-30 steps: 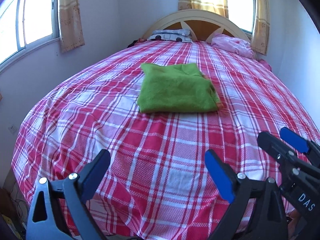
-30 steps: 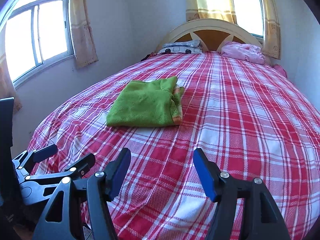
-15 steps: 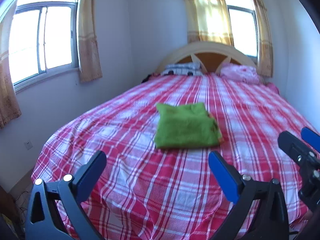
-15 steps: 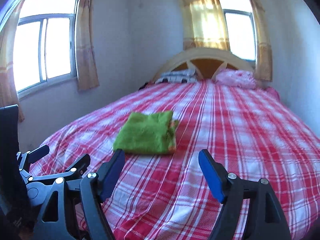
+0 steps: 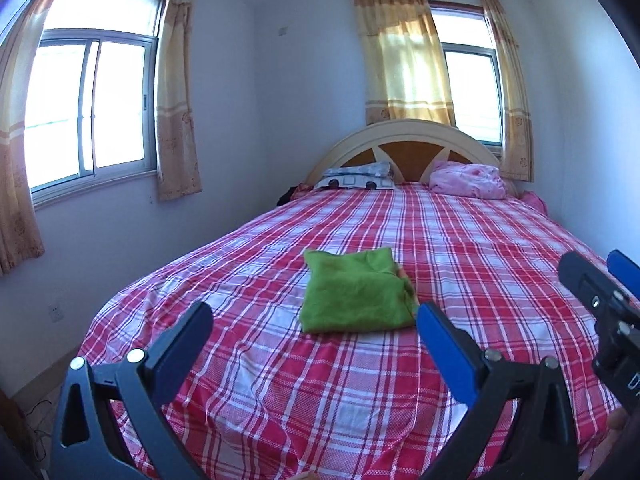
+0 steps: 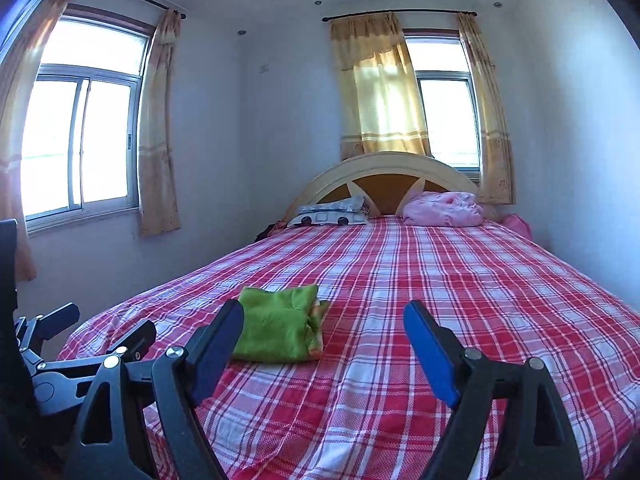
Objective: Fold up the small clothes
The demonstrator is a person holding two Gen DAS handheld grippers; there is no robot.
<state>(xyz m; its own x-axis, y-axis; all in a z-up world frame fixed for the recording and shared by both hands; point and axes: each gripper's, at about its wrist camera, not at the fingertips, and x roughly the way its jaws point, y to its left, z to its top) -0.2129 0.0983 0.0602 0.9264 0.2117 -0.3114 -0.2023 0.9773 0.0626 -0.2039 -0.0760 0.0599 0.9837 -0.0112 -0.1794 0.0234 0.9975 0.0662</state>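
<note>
A green garment (image 5: 356,294) lies folded into a neat rectangle on the red plaid bed (image 5: 480,248); it also shows in the right wrist view (image 6: 280,326), with an orange edge at its right side. My left gripper (image 5: 312,332) is open and empty, held back from the bed's foot, short of the garment. My right gripper (image 6: 324,332) is open and empty too, to the right of the garment and apart from it. Each gripper shows at the edge of the other's view.
A patterned pillow (image 5: 358,174) and a pink bundle (image 5: 468,180) lie at the wooden headboard (image 5: 408,148). Walls stand close on the left and right of the bed. Curtained windows (image 5: 88,104) are on the left and behind the headboard.
Both grippers have drawn back and tilted up from the bed, so the garment looks smaller and farther away. The garment has not moved. Both stayed open.
</note>
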